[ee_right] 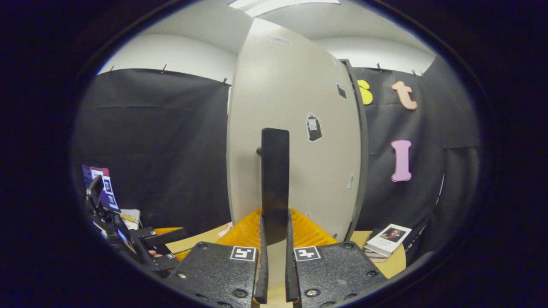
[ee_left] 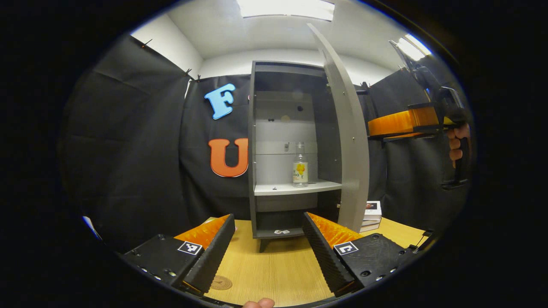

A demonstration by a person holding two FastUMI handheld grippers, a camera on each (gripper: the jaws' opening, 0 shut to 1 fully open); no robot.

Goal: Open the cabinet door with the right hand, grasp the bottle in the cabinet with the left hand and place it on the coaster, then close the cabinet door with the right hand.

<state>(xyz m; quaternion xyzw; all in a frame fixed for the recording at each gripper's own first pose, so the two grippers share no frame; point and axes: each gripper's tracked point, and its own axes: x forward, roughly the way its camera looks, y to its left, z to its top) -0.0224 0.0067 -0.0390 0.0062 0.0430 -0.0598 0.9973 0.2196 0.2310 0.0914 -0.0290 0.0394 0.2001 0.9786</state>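
Left gripper view: I see my left tongs [ee_left: 269,239] at the bottom, its two black ribbed fingers [ee_left: 212,252] spread wide, with nothing between them except the bare wooden table [ee_left: 274,265]. Just beside the left finger, low on the table, lies the round coaster [ee_left: 221,282], partly cut off by that finger. Straight ahead of the tongs, beyond the gap between the fingers, stands the grey cabinet [ee_left: 252,149]. Its inside is open to me. The bottle [ee_left: 300,166] stands upright on the light shelf [ee_left: 295,187] inside the cabinet, well above and ahead of the finger tips, a little toward the right finger's side. It is clear with a yellow label, and nothing touches it. To the right of the bottle the cabinet door [ee_left: 349,141] is swung out toward me, edge on. Behind the door's lower end I see a small stack of books [ee_left: 371,216] on the table. At the far right, a hand [ee_left: 457,143] holds the right tongs [ee_left: 402,122], orange and black, at the door's outer side.

Right gripper view: the right tongs' fingers stand narrow, closed on the black vertical door handle [ee_right: 275,184], which rises straight up between them. The pale door face fills the space just ahead.
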